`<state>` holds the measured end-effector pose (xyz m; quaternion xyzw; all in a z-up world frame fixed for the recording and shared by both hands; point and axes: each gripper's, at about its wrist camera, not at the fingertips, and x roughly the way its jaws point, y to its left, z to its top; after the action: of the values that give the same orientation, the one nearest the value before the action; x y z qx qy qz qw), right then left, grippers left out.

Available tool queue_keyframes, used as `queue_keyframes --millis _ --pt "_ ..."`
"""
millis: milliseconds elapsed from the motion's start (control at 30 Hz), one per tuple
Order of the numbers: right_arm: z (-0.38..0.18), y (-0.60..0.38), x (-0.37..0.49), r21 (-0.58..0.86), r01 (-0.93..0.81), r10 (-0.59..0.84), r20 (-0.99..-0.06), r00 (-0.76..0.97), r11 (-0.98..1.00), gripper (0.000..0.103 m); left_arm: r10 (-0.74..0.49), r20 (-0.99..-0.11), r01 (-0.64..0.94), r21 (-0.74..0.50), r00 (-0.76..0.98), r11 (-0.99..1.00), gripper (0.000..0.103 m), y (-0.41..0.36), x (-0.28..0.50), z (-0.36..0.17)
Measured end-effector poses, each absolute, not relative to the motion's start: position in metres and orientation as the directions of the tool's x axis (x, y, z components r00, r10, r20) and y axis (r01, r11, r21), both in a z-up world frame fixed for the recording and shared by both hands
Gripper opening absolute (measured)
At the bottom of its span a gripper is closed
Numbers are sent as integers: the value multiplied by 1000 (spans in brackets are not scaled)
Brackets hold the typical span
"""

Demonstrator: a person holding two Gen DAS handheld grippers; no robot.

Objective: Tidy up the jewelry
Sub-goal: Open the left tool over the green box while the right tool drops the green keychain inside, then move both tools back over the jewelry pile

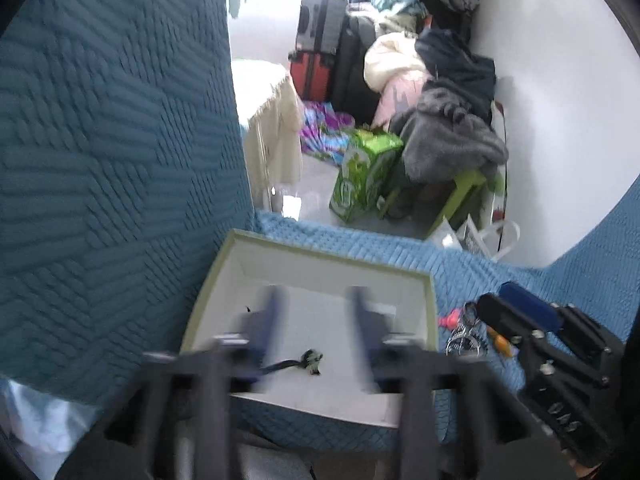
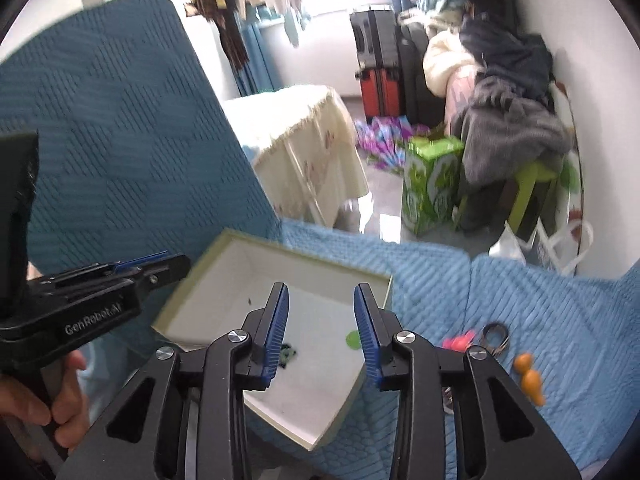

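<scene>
An open white box with a pale green rim [image 1: 218,270] [image 2: 192,268] lies on the blue quilted sofa seat. A dark hair tie with a small charm [image 1: 308,360] lies on its floor; it shows partly behind a finger in the right wrist view [image 2: 289,354], near a green spot [image 2: 353,339]. My left gripper [image 1: 316,296] is open and blurred, held over the box. My right gripper [image 2: 321,292] is open and empty over the box. Right of the box lie a pink piece [image 2: 458,342], a metal ring piece [image 2: 496,334] and an orange piece [image 2: 530,378].
The teal sofa back [image 1: 112,140] rises at left. Beyond the seat edge are a green carton [image 2: 430,188], a cloth-covered table [image 2: 304,148], suitcases [image 2: 378,68] and a heap of clothes [image 2: 504,92] by the white wall.
</scene>
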<state>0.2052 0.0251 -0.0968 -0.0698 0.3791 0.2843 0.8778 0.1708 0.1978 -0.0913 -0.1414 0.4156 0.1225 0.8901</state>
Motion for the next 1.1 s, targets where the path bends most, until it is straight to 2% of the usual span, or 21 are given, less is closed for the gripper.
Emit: queue_keyframes --millis 33,267,567,1100 --pt "-89 23 204 89 -557 452 -696 558 826 32 124 -751 -339 -140 649 930 69 195 166 -81" --pt "-35 -6 190 85 -560 492 -598 633 824 32 140 -676 -328 -158 724 931 69 178 149 -34" --pt "-17 -41 174 63 -538 480 -547 686 841 32 106 -587 -268 -196 802 943 69 141 132 1" --pt "-39 -110 157 11 -458 385 -559 734 889 32 -12 -554 -136 -225 833 965 69 63 135 -20"
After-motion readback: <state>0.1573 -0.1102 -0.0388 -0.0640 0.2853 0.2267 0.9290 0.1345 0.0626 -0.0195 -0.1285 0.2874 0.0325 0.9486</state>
